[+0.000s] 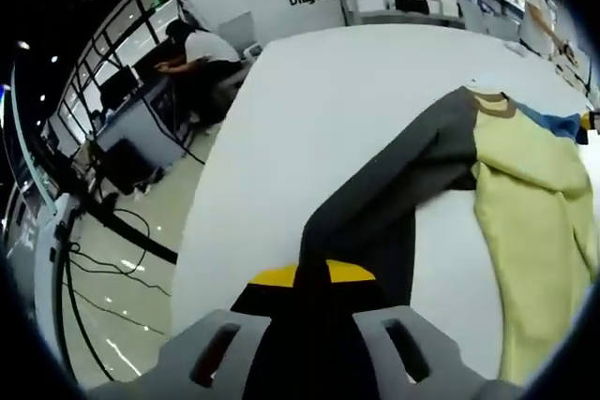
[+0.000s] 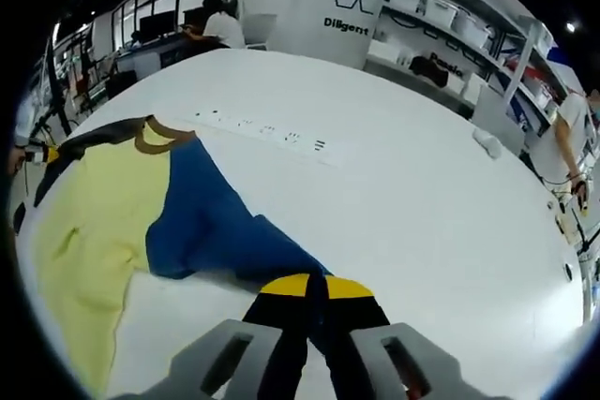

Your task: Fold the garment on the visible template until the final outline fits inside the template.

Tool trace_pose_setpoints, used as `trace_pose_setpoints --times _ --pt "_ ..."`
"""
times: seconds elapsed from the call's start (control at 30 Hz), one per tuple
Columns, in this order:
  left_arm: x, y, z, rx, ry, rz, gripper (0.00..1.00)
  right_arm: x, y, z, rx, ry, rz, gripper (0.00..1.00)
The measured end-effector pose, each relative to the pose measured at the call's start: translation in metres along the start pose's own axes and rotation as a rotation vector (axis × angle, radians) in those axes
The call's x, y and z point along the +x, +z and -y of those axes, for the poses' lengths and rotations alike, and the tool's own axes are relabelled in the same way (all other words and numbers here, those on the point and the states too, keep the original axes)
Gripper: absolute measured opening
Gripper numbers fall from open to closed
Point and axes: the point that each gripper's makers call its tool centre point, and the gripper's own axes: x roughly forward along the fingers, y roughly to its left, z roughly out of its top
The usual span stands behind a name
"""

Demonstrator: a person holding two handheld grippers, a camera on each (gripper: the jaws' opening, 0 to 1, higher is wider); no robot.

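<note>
A garment lies spread on the white table point(image 1: 309, 119): pale yellow body point(image 1: 534, 222), tan collar point(image 1: 492, 100), a dark grey sleeve point(image 1: 403, 185) and a blue sleeve point(image 2: 206, 222). My left gripper point(image 1: 314, 274) is shut on the grey sleeve's end, and the cloth runs away from its yellow-tipped jaws toward the collar. My right gripper point(image 2: 314, 286) is shut on the blue sleeve's end. In the right gripper view the yellow body point(image 2: 94, 222) lies to the left, the collar point(image 2: 155, 138) beyond it. I cannot make out a template outline.
A row of small marks point(image 2: 262, 130) runs across the table behind the garment, and a small white object point(image 2: 487, 142) lies far right. The table's edge point(image 1: 202, 222) drops to a floor with cables point(image 1: 103, 269). A person point(image 1: 202, 53) sits at a desk; shelves point(image 2: 450, 16) stand behind.
</note>
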Motion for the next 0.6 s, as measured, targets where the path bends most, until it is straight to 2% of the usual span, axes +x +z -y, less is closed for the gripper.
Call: trace_pose_setpoints --times 0.13,0.2,0.33,0.43,0.6 --pt "0.002 -0.005 -0.001 -0.024 0.005 0.001 0.11 0.013 0.001 0.008 0.003 -0.008 0.000 0.00" --pt "0.002 -0.005 -0.001 -0.040 -0.002 0.002 0.14 0.018 0.002 0.011 -0.001 -0.020 0.001 0.00" --pt "-0.001 -0.004 0.005 -0.044 -0.024 0.012 0.26 0.028 0.004 0.015 -0.004 -0.026 0.013 0.00" --pt "-0.006 -0.001 0.009 -0.035 -0.036 0.037 0.39 0.032 0.005 0.017 -0.010 -0.031 0.019 0.00" --pt "-0.021 0.002 0.028 -0.026 -0.096 0.078 0.54 0.035 0.005 0.018 -0.001 -0.038 0.018 0.00"
